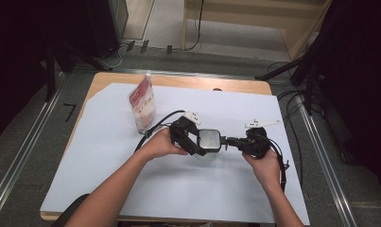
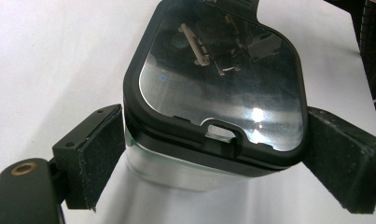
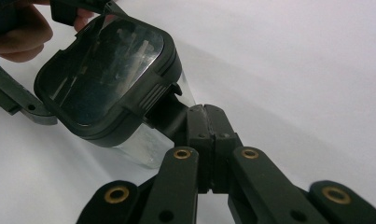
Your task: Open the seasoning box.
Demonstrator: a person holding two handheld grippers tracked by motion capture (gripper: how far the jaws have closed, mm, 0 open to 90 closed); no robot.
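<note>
Container [image 1: 209, 144] gripped at its sides by left tongs [image 1: 197, 142]; right tongs [image 1: 224, 141] pinch its lid's tab.

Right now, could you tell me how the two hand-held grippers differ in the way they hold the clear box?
The left hand-held gripper straddles the clear box with its jaws wide, one pad on each side wall; the right hand-held gripper has its jaws closed together, pinching the latch tab on the black lid. The left reaches from the box's side, the right from its end. Both touch the same box.
</note>
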